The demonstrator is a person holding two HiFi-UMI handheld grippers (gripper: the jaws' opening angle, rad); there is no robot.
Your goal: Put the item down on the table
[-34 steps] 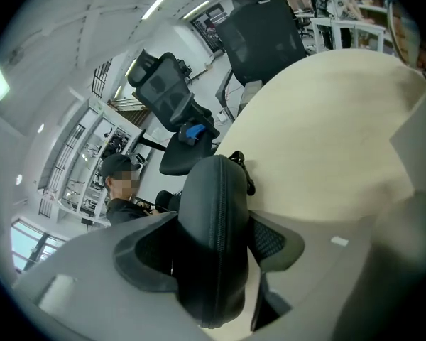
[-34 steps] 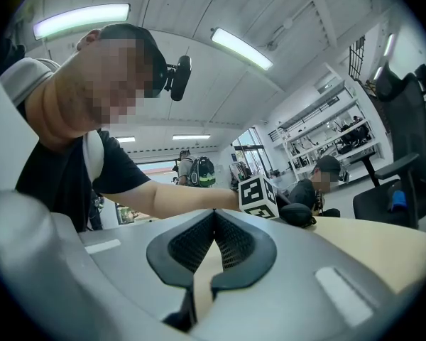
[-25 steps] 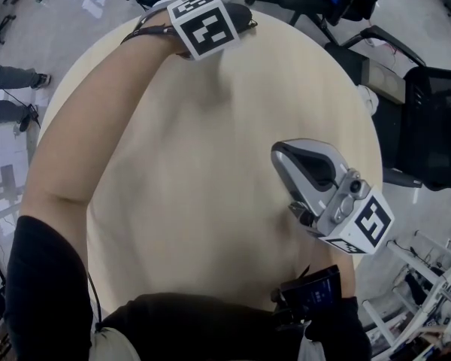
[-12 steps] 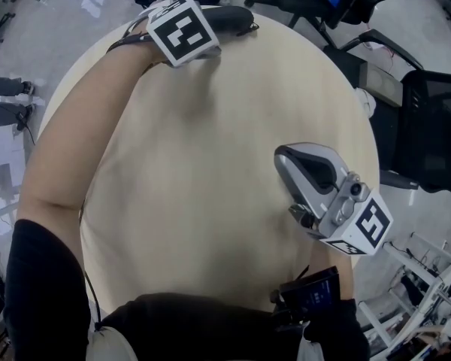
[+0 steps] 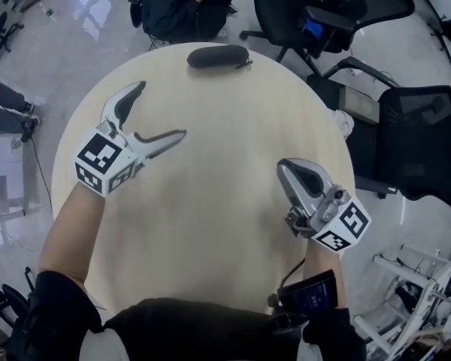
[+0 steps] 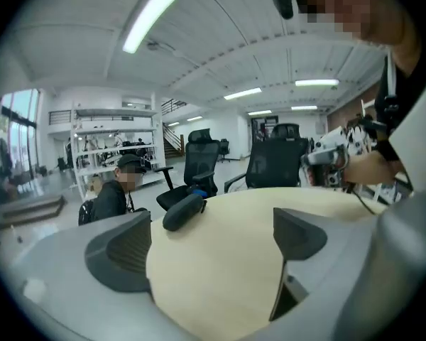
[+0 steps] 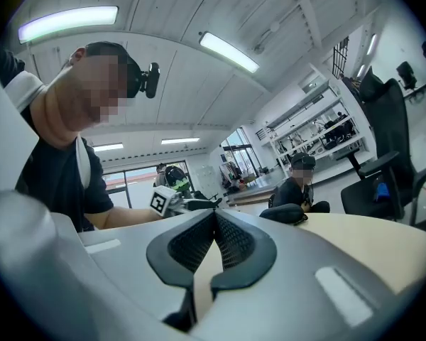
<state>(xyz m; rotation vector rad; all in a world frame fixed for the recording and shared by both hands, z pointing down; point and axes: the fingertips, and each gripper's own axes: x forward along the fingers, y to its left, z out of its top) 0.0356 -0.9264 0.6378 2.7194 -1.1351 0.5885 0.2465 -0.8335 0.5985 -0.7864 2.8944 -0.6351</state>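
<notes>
A dark oblong case lies flat on the round beige table, near its far edge. It also shows in the left gripper view as the case and in the right gripper view as the case. My left gripper hovers over the table's left side, well short of the case. Its jaws have just been opening and now stand wide, with nothing between them. My right gripper is over the right side, its pads pressed together and empty.
Black office chairs stand beyond the table at the back right, another chair at the right. A person in dark clothes sits just past the far edge. A white metal frame stands on the floor at the lower right.
My left gripper has pulled back from the table's far edge toward the near left and opened wide, leaving the case lying there. The right gripper has barely shifted.
</notes>
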